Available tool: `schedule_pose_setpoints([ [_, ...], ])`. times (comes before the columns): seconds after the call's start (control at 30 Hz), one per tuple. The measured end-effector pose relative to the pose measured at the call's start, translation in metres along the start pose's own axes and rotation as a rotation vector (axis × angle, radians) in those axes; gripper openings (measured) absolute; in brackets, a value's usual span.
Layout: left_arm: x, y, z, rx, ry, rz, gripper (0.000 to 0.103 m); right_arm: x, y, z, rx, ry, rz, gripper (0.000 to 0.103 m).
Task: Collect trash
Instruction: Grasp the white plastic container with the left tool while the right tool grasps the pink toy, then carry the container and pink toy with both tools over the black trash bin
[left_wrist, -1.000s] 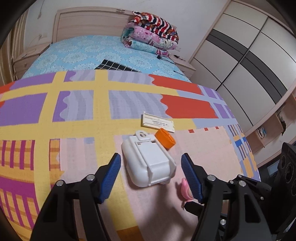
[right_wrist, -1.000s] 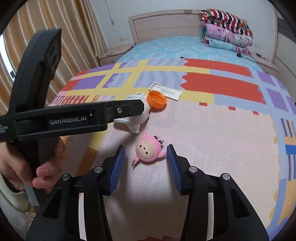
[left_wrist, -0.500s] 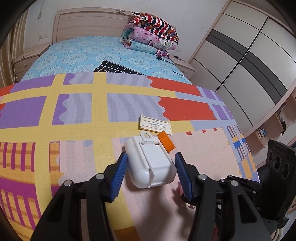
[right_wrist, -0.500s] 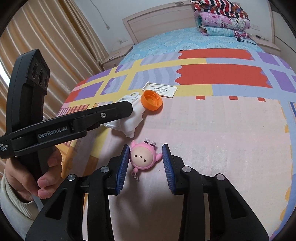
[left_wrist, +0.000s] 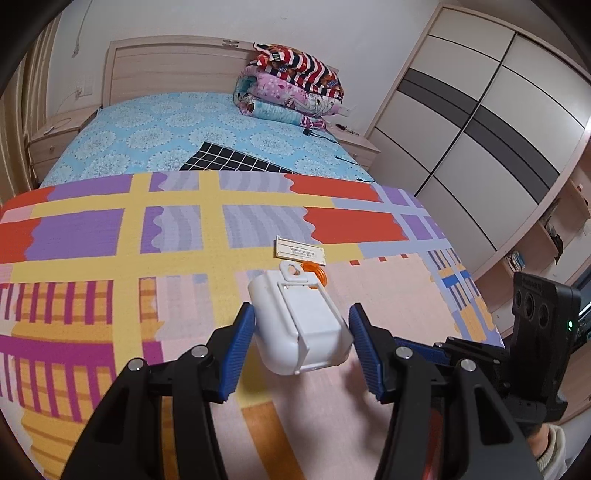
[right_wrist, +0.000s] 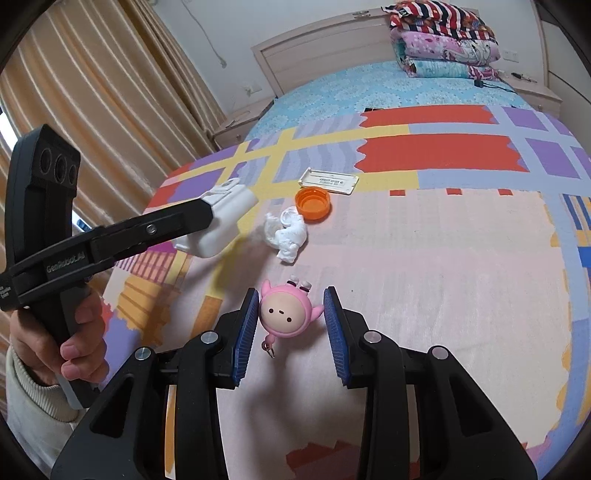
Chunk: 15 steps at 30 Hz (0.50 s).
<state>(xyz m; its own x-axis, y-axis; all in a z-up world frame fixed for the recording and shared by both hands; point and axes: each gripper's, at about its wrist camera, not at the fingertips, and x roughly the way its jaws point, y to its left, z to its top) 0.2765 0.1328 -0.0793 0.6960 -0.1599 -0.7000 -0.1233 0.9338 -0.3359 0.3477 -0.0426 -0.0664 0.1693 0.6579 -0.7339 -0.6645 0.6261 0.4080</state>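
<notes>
left gripper (left_wrist: 301, 334) clamped on the white plastic case (left_wrist: 301, 325), blue pads pressed to both its long sides; seen from the right wrist, the case (right_wrist: 221, 221) hangs clear above the colourful mat (right_wrist: 443, 258), over the mat's left edge, its shadow on the mat below; jaws about half apart, having closed in over the last second with the case between them; right gripper (right_wrist: 291, 325) low over the near part of the mat, jaws narrowed in the same second around the pink round-headed doll (right_wrist: 284, 314); left pad touches the doll's head, right pad at the tip of its outstretched arm; whether the squeeze is firm, cannot tell; doll lies on the mat, small metal clasp trailing toward the camera; crumpled white tissue (right_wrist: 288, 232) with a small white ring on top sits mid-mat, near the doll on its far side; orange cap (right_wrist: 312, 201), open side up, just beyond the tissue; flat white card (right_wrist: 328, 181) beyond the cap, toward the mat's far edge; right half of the mat bare from near edge to far edge; left edge of the mat drops off toward the curtains (right_wrist: 92, 92); a hand (right_wrist: 70, 339) in a cream cuff grips the left tool's handle past that edge; far edge of the mat overlaps the blue bedsheet (left_wrist: 184, 129); folded quilts (left_wrist: 291, 88) stacked at the headboard's right corner; wardrobe (left_wrist: 480, 147) stands beyond the mat's right edge.
</notes>
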Motion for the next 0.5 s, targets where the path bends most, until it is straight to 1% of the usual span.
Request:
schedule_pose_setpoints([
  [0.27,-0.06,-0.014,-0.023,0.038,-0.068,-0.024,0.051,-0.033,0.012,-0.013,-0.053,-0.026,-0.003,0.036],
  [0.5,-0.102,-0.035,-0.051,0.097,-0.1,-0.036,0.051,-0.067,0.027,-0.031,-0.097,-0.052,0.007,0.036],
])
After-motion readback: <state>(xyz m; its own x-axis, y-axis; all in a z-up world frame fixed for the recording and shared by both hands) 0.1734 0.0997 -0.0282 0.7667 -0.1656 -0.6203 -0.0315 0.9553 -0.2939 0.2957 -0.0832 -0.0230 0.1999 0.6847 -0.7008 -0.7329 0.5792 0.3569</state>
